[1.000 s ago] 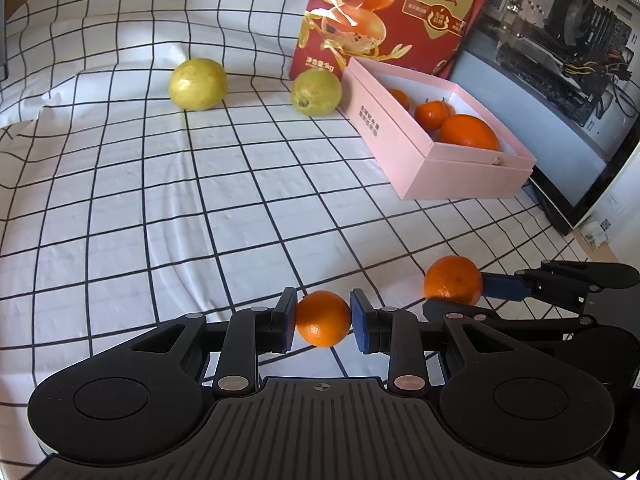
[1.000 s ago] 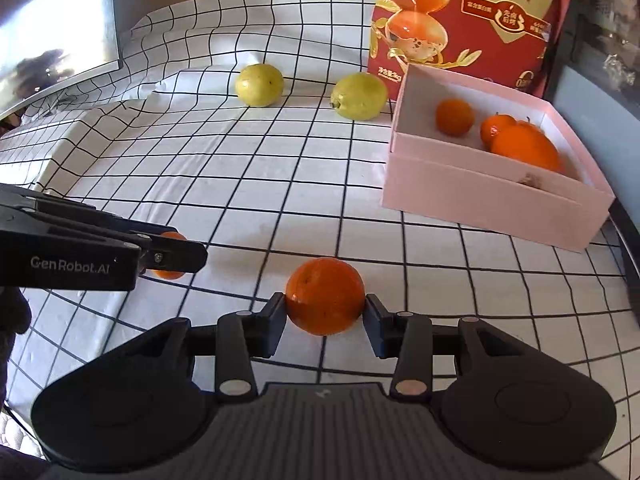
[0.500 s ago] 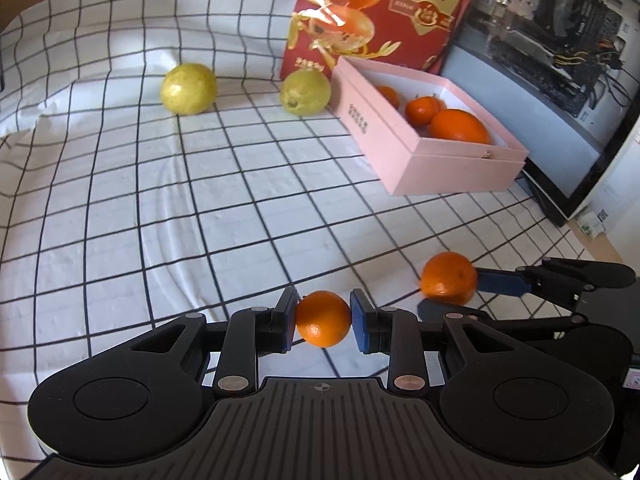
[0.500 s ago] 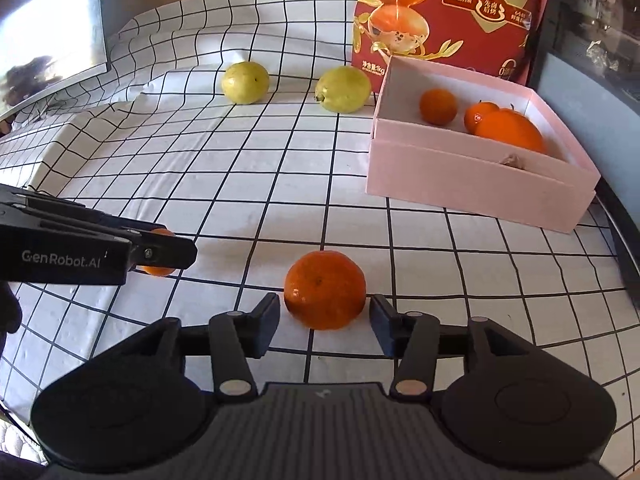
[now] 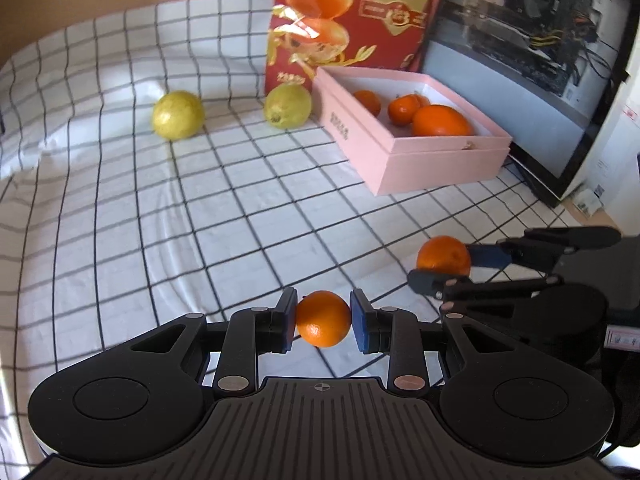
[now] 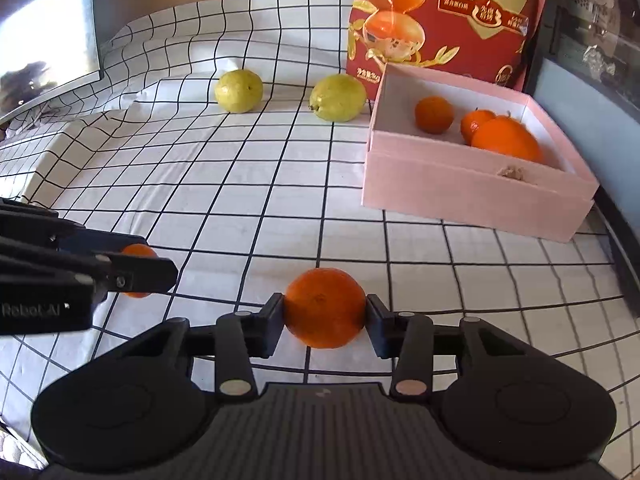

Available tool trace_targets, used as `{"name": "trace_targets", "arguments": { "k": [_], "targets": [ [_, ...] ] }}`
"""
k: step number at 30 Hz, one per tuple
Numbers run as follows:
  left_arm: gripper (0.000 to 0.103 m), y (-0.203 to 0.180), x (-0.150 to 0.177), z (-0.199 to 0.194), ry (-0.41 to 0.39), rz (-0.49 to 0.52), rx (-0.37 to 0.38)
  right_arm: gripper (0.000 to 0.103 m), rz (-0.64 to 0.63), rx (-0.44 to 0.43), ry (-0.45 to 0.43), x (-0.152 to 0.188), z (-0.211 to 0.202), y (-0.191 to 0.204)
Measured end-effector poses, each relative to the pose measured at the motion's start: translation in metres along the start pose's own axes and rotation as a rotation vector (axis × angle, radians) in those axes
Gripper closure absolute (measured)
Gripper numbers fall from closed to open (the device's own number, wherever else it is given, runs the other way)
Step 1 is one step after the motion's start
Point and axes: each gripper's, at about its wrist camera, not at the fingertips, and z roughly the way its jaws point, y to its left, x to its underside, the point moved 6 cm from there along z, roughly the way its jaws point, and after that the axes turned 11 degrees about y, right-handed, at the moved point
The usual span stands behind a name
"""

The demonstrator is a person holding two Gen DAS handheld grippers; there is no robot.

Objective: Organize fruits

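Small round orange fruit [image 5: 323,319] sits low in the middle of the frame, pinched in my left claw [image 5: 323,318]. My right claw [image 6: 325,312] is closing on a bigger orange fruit [image 6: 324,307]. Both look light and squashy, so I hold their fat middles softly.

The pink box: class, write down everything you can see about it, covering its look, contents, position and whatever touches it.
The pink box is a shallow, open rectangular carton, apparently cardboard, pale pink outside and white inside, with small dark print on one long side. It sits flat on the checked cloth, in front of a red bag. Inside lie three orange fruits, the largest nearest the right corner. A yellow-green fruit rests close beside it; contact is unclear.
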Motion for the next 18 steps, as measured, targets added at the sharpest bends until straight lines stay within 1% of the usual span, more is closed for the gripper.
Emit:
{"name": "trace_targets", "arguments": {
  "k": [4,6,9,12,13,15,18],
  "targets": [
    [0.070,-0.010,-0.006,0.002,-0.018,0.025,0.024,0.061,0.055,0.027,-0.017,-0.003,-0.012,-0.017],
    [0.070,-0.015,-0.010,0.002,-0.025,0.031,0.046,0.061,0.079,0.054,-0.032,-0.004,-0.021,-0.029],
    [0.070,-0.023,-0.026,0.000,-0.060,0.049,0.085,0.061,0.105,0.091,-0.078,-0.011,-0.040,-0.050],
    [0.070,-0.029,-0.063,-0.005,-0.100,0.035,0.169,0.061,0.136,0.146,-0.123,-0.022,-0.060,-0.069],
    [0.070,-0.032,-0.078,-0.007,-0.124,0.045,0.183,0.061,0.150,0.153,-0.137,-0.026,-0.067,-0.076],
    [0.070,-0.042,-0.113,-0.009,-0.182,0.092,0.180,0.061,0.162,0.166,-0.162,-0.034,-0.077,-0.085],
    [0.070,-0.054,-0.160,-0.001,-0.236,0.125,0.175,0.061,0.175,0.198,-0.176,-0.041,-0.084,-0.093]
  ]
}}
